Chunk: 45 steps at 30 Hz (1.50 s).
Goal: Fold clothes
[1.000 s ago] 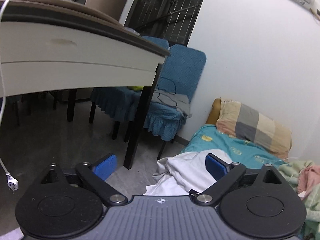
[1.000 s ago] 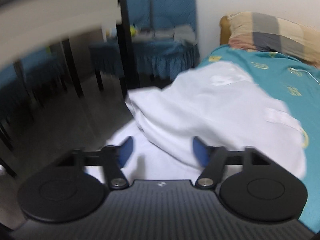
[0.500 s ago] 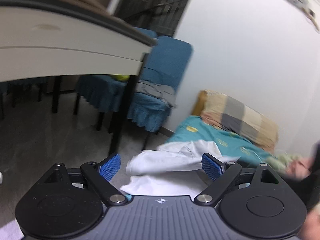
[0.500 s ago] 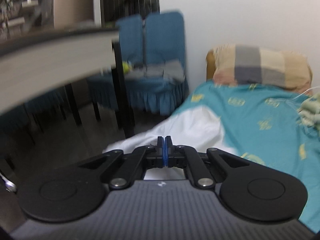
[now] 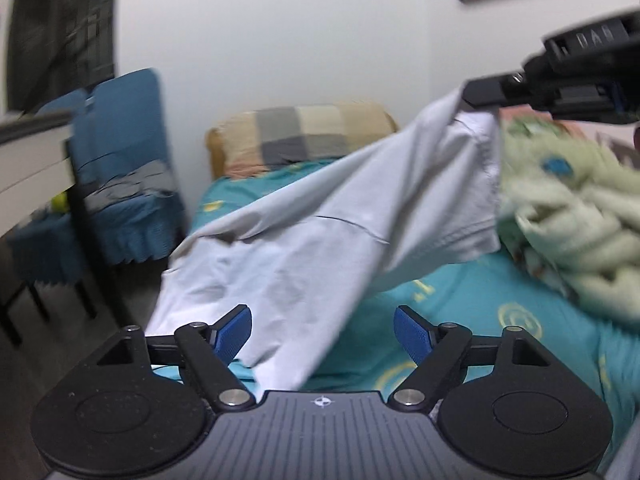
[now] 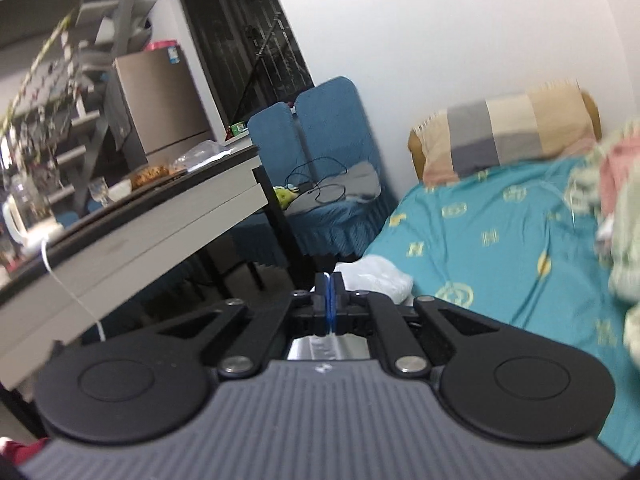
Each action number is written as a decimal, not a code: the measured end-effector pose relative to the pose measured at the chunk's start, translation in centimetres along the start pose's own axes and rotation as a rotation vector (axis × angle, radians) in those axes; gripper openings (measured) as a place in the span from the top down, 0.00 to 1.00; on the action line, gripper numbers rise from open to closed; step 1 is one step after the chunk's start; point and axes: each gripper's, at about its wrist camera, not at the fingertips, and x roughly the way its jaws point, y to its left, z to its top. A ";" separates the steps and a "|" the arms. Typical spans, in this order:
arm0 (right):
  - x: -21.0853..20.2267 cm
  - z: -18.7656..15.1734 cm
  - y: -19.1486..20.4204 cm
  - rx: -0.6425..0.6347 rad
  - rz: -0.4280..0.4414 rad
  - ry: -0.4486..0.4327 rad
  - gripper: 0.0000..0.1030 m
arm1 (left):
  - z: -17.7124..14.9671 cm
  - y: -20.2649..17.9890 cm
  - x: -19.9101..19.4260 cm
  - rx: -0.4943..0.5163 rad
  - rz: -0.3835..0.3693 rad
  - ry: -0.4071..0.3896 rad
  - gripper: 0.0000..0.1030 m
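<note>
Beside bed (image 5: pixel 460 300): blanket (image 5: pixel 568 216), pillow (image 5: pixel 304 132).

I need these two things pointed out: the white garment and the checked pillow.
white garment (image 5: pixel 320 240): left wrist view, middle of the lifted cloth.
checked pillow (image 6: pixel 504 132): right wrist view, centre of its front face.

Both wrist views toward bed (image 5: pixel 460 320)
</note>
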 end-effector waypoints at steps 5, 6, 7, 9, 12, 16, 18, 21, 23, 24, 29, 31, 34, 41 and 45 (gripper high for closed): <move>-0.9 -2.2 -4.4 0.172 0.077 0.027 0.97 | -1.2 -3.5 4.3 0.128 0.044 0.075 0.34; -0.9 -2.6 -5.0 0.191 0.085 0.025 0.97 | -1.3 -3.4 5.5 0.136 0.069 0.096 0.38; -0.8 -2.9 -5.5 0.199 0.086 0.028 0.97 | -1.5 -3.4 6.8 0.144 0.094 0.117 0.40; -0.6 -3.5 -6.8 0.220 0.082 0.037 0.97 | -1.7 -2.4 9.3 0.122 0.129 0.161 0.53; -0.2 -4.0 -8.8 0.259 0.069 0.061 0.96 | -1.7 -0.2 11.5 0.043 0.144 0.195 0.83; 1.0 -4.5 -10.5 0.278 0.009 0.082 0.96 | -0.1 3.3 9.8 -0.141 0.178 0.102 0.96; 1.5 -4.7 -11.1 0.280 -0.017 0.087 0.96 | 1.5 5.6 7.4 -0.260 0.185 -0.004 0.98; 2.8 -5.0 -11.2 0.272 -0.038 0.104 0.96 | 4.0 7.8 3.3 -0.391 0.178 -0.176 0.99; 3.5 -5.4 -11.0 0.259 -0.052 0.118 0.95 | 5.1 8.6 0.5 -0.442 0.161 -0.271 0.99; 3.8 -5.5 -10.9 0.245 -0.059 0.122 0.95 | 5.6 9.0 -0.8 -0.465 0.151 -0.316 0.99; 4.8 -6.5 -10.0 0.210 -0.041 0.157 0.94 | 6.7 11.4 -3.5 -0.525 0.136 -0.360 0.99; 5.3 -7.0 -9.3 0.187 -0.034 0.190 0.94 | 6.9 12.5 -3.4 -0.512 0.156 -0.331 0.99; 6.2 -8.0 -8.2 0.137 -0.032 0.268 0.94 | 7.0 14.2 -2.7 -0.480 0.204 -0.277 0.99; 9.0 -10.6 -6.7 0.041 -0.080 0.416 0.93 | 4.1 19.3 3.2 -0.431 0.359 -0.089 0.99; 10.6 -11.1 -7.3 0.027 -0.130 0.454 0.93 | 1.4 22.7 5.3 -0.512 0.403 -0.013 0.99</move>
